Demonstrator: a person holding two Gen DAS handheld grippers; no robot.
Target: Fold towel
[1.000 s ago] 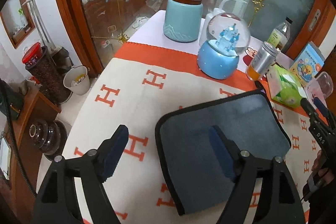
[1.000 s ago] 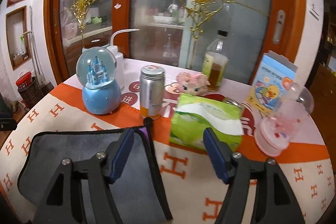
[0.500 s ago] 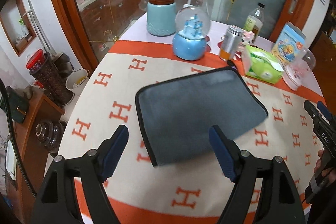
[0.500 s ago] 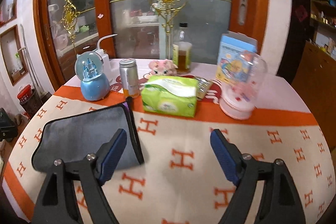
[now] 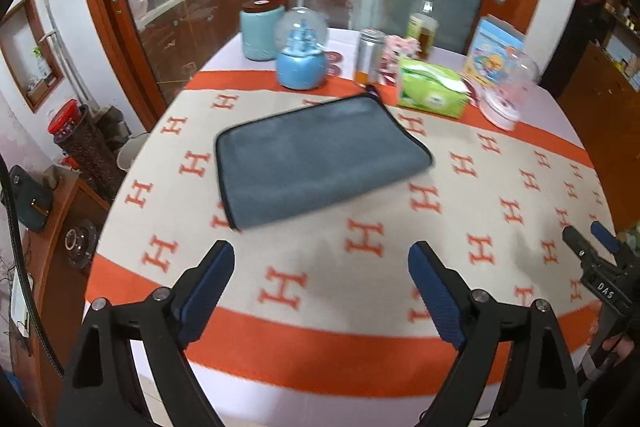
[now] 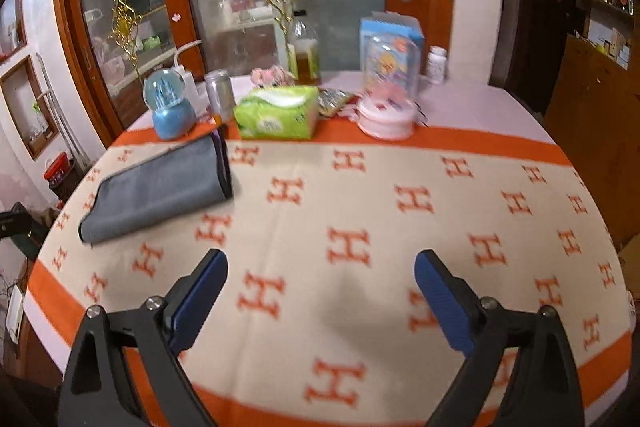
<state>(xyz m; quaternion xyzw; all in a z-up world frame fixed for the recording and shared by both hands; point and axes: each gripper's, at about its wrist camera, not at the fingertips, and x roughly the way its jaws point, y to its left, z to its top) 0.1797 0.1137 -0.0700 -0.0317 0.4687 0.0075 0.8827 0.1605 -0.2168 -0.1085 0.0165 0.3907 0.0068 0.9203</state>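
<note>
On the H-patterned orange-and-cream tablecloth (image 5: 360,267) the grey towel (image 5: 320,155) lies folded flat just short of the green tissue pack (image 5: 432,89), so we judge the fold finished and hold left gripper (image 5: 320,279) and right gripper (image 6: 320,287), both spread and empty, clear of it.

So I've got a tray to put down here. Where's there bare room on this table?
The near half of the tablecloth is free, right of the folded grey towel. The far edge is crowded: snow globe, tissue pack, pink-based dome.
</note>
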